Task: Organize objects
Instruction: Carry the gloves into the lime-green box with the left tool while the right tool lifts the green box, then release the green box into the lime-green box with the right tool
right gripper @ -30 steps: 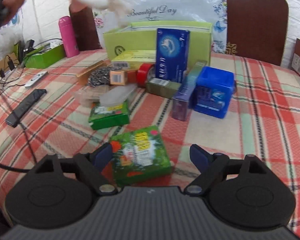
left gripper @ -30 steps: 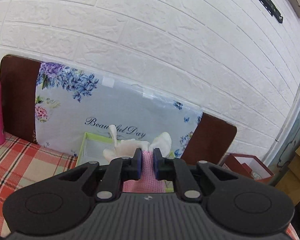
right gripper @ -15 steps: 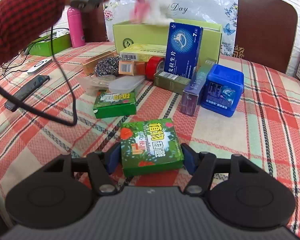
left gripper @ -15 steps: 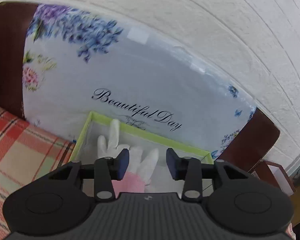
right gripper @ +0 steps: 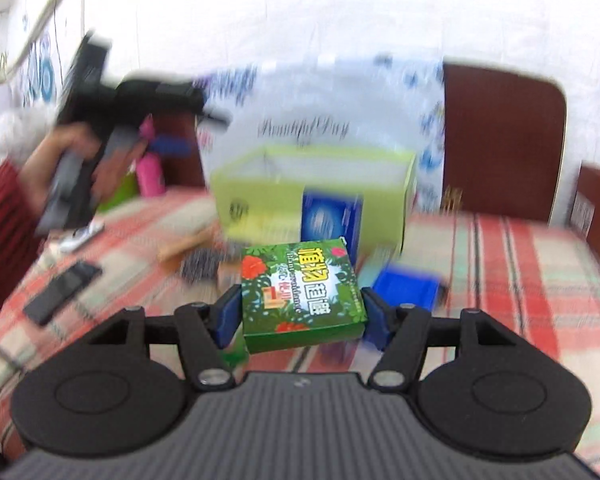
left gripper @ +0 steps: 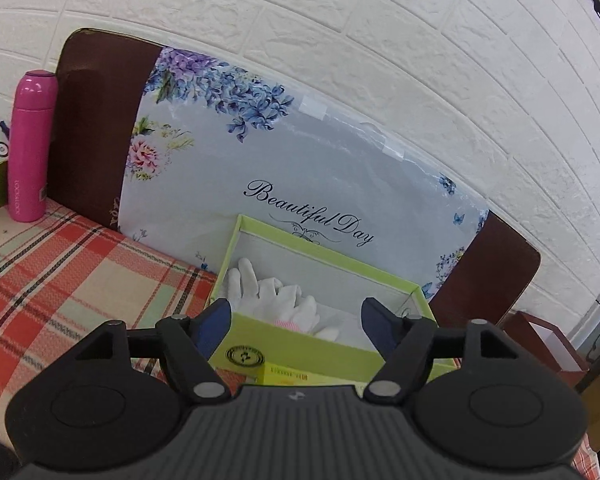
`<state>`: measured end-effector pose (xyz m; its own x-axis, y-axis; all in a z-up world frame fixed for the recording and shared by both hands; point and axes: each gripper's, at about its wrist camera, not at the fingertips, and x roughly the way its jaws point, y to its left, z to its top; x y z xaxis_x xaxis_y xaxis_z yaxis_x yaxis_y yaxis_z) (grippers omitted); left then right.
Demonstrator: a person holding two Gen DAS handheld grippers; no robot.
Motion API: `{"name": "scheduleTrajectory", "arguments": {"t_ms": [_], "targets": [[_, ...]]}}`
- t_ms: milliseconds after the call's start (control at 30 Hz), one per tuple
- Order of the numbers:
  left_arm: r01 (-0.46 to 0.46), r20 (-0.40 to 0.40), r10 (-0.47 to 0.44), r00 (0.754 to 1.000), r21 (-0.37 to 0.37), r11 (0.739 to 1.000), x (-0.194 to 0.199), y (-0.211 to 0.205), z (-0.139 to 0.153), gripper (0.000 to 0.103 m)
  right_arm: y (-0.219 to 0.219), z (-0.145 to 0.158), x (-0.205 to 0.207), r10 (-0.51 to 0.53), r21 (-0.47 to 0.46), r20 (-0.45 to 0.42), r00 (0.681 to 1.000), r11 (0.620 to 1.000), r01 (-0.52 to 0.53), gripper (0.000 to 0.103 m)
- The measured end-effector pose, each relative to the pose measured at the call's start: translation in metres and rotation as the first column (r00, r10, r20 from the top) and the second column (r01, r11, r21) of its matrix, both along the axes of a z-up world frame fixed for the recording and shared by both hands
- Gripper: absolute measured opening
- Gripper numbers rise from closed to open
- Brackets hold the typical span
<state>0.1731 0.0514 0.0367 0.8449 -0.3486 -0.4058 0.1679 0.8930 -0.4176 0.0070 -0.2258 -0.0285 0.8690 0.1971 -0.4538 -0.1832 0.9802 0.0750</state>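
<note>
A lime-green open box [left gripper: 300, 350] stands at the back of the checked table against a flowered cushion; it also shows in the right wrist view [right gripper: 268, 196]. White gloves with a pink cuff [left gripper: 276, 300] lie inside it. My left gripper [left gripper: 296, 320] is open and empty, just in front of and above the box. My right gripper [right gripper: 300, 312] is shut on a green flowered packet [right gripper: 300, 288] and holds it lifted above the table, short of the box. The right wrist view is motion-blurred.
A pink bottle [left gripper: 30, 144] stands at the far left. A yellow packet [left gripper: 296, 376] lies against the box front. A tall blue packet [right gripper: 330, 218], a blue tub [right gripper: 406, 288], a phone [right gripper: 62, 292] and several small items lie on the table. Brown chair backs [right gripper: 500, 140] stand behind.
My left gripper opened, dropped the gloves into the green box and drew back. My right gripper closed on the green packet and lifted it toward the box.
</note>
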Motion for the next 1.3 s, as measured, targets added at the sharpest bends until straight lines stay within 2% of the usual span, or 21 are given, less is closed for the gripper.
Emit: {"name": "scheduleTrajectory", "arguments": {"t_ms": [67,133,233,333,467,500,533,567,600,667,733,800,900,1133,1300], "targets": [[-0.012,-0.019,0.012,1.000,0.014,1.000,-0.016,0.002,-0.006,0.075,-0.004,0.012,0.012,-0.016,-0.009,0.040,0.999,1.000,0.016,0.061],[-0.036,-0.055,0.039,0.998,0.058,0.998,-0.029,0.001,-0.013,0.075,-0.008,0.022,0.031,-0.027,-0.014,0.074,0.997,1.000,0.028,0.061],[-0.063,-0.103,0.074,0.992,0.104,0.993,-0.047,0.003,-0.025,0.075,-0.012,0.032,0.076,-0.060,-0.006,0.078,0.995,0.998,0.060,0.061],[-0.065,-0.141,0.075,0.987,0.072,0.995,-0.063,0.009,-0.036,0.075,-0.012,0.034,0.127,-0.098,-0.006,0.071,0.993,0.995,0.098,0.062],[-0.054,-0.181,0.063,0.981,0.052,0.997,-0.074,0.011,-0.045,0.075,-0.006,0.022,0.183,-0.146,-0.013,0.082,0.986,0.989,0.148,0.063],[-0.047,-0.189,0.056,0.980,0.054,0.997,-0.076,0.010,-0.046,0.075,-0.004,0.016,0.194,-0.149,-0.026,0.088,0.985,0.988,0.152,0.070],[-0.041,-0.193,0.051,0.980,0.054,0.998,-0.077,0.010,-0.047,0.075,-0.002,0.010,0.204,-0.150,-0.044,0.080,0.985,0.987,0.154,0.086],[-0.032,-0.188,0.042,0.981,0.056,0.998,-0.080,0.010,-0.047,0.075,-0.001,0.004,0.210,-0.174,-0.061,0.062,0.983,0.982,0.178,0.089],[-0.023,-0.177,0.033,0.984,0.059,0.998,-0.084,0.011,-0.047,0.075,0.000,-0.001,0.206,-0.199,-0.071,0.055,0.978,0.977,0.203,0.089],[-0.021,-0.173,0.033,0.984,0.070,0.997,-0.086,0.011,-0.048,0.076,-0.003,-0.002,0.186,-0.165,-0.050,0.083,0.983,0.984,0.169,0.094],[-0.031,-0.195,0.046,0.980,0.078,0.996,-0.083,0.010,-0.052,0.076,-0.006,0.000,0.157,-0.161,-0.040,0.119,0.980,0.985,0.167,0.103],[-0.027,-0.217,0.042,0.975,0.070,0.997,-0.080,0.007,-0.055,0.076,-0.009,0.005,0.121,-0.165,-0.025,0.155,0.974,0.985,0.171,0.103],[0.010,-0.236,0.006,0.972,0.064,0.998,-0.080,-0.005,-0.059,0.076,-0.017,0.005,0.077,-0.164,0.029,0.157,0.974,0.986,0.162,0.103],[0.081,-0.243,-0.059,0.968,0.082,0.993,-0.096,-0.026,-0.061,0.076,-0.033,-0.018,0.019,-0.216,0.155,0.046,0.975,0.966,0.207,0.103],[0.132,-0.256,-0.102,0.961,0.102,0.986,-0.108,-0.043,-0.066,0.076,-0.031,-0.034,-0.005,-0.241,0.111,0.002,0.970,0.965,0.240,0.103]]}}
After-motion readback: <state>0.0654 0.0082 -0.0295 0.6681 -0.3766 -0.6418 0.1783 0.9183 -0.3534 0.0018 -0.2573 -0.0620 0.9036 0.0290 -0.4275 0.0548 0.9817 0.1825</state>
